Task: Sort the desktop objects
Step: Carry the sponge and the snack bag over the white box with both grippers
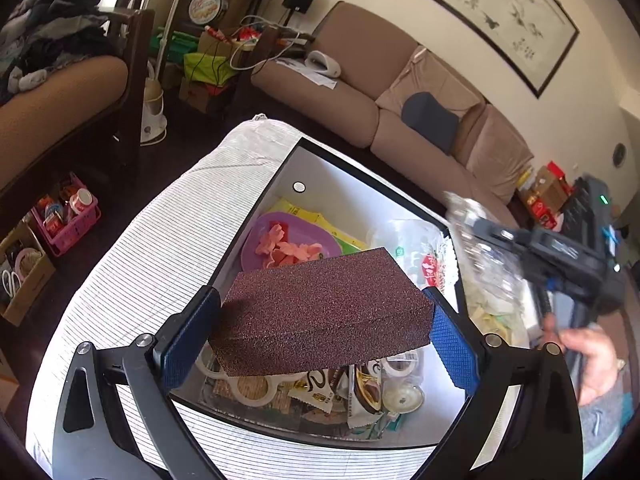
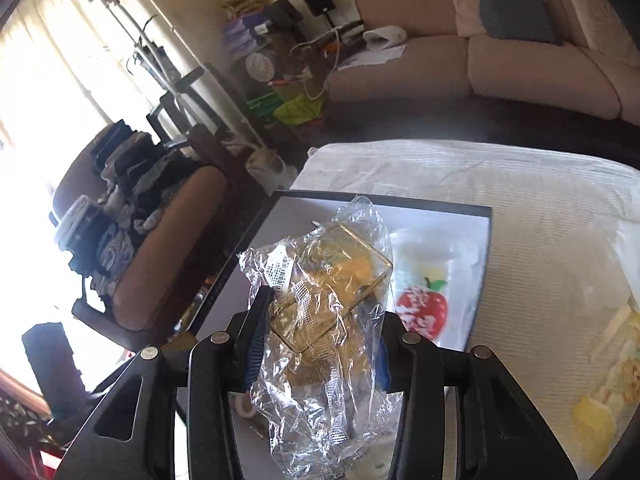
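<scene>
My left gripper is shut on a dark red-brown sponge block, held above a black-rimmed white box on the striped cloth. Inside the box lie a purple plate with pink pieces, snack packets, tape rolls and a clear bag with a red apple print. My right gripper is shut on a crinkled clear plastic bag holding a small gold wire basket, above the same box. In the left wrist view the right gripper appears blurred at the right, a hand behind it.
The table wears a white striped cloth. Yellowish packaging lies on the cloth at the right. A beige sofa stands beyond the table, a chair piled with clothes at the left, and boxes with a pink basket on the floor.
</scene>
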A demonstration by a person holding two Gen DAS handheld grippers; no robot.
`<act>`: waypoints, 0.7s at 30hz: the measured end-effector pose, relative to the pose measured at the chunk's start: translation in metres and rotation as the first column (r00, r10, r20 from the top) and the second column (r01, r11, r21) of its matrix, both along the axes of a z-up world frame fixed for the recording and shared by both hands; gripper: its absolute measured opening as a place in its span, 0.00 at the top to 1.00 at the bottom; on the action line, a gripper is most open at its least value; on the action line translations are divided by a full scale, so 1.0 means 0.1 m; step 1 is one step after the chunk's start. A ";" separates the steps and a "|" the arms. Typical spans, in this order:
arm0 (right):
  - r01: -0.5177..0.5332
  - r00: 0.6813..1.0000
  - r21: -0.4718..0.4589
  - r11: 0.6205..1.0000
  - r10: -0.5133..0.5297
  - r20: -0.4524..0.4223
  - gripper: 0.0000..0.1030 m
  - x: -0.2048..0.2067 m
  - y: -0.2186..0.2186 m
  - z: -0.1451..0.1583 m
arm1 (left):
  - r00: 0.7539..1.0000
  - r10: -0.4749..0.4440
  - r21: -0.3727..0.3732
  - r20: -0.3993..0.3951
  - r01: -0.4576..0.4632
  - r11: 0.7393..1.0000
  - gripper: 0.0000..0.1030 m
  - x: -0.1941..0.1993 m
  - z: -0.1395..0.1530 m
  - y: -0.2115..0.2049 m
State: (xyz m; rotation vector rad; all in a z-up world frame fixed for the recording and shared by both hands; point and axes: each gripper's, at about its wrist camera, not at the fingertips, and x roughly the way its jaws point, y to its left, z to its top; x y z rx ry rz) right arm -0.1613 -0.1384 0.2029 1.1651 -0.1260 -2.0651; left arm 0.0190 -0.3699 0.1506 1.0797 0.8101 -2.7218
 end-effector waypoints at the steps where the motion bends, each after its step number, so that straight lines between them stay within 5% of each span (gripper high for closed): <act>1: -0.024 1.000 0.031 0.999 0.024 0.006 0.58 -0.03 -0.19 -0.08 | 1.000 -0.004 -0.009 0.012 0.004 1.000 0.04 -0.02 -0.02 0.01; 7: -0.133 0.989 0.183 0.974 0.119 0.087 0.58 0.07 -0.73 -0.65 | 0.995 -0.009 -0.074 0.098 0.016 0.997 0.04 -0.18 -0.18 0.07; 18: -0.190 0.980 0.376 0.907 0.154 0.126 0.55 0.35 -0.62 -1.10 | 0.991 -0.001 -0.110 0.135 0.016 0.994 0.04 -0.26 -0.28 0.13; 21: -0.185 0.981 0.363 0.913 0.152 0.119 0.54 0.40 -0.54 -1.12 | 0.989 -0.001 -0.117 0.151 0.019 0.993 0.04 -0.30 -0.31 0.17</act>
